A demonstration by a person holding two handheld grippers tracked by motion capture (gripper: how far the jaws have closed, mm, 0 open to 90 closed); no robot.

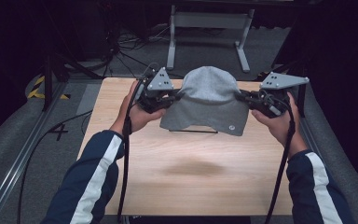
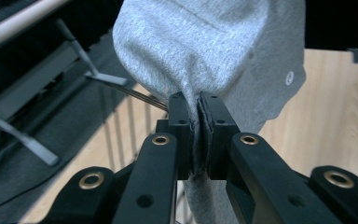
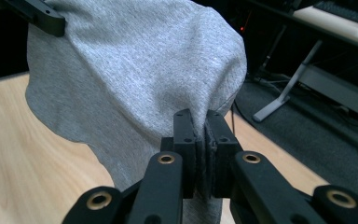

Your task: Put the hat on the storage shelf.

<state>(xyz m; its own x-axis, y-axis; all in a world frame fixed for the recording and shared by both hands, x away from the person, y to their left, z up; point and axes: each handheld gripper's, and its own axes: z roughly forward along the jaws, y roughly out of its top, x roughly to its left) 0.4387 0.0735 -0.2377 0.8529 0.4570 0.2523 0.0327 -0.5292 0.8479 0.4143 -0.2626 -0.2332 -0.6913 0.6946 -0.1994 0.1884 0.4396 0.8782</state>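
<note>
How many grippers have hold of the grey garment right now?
2. The left gripper clamps the grey garment at its left edge; the right gripper clamps its right edge.

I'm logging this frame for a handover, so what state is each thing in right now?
Grey garment: pinched at both sides, held up off the table, lower edge hanging loose.
Left gripper: shut on the garment's fabric.
Right gripper: shut on the garment's other side.
Wooden table: bare under the garment, with the garment's shadow on it.

Dim surroundings, soft overhead light
</note>
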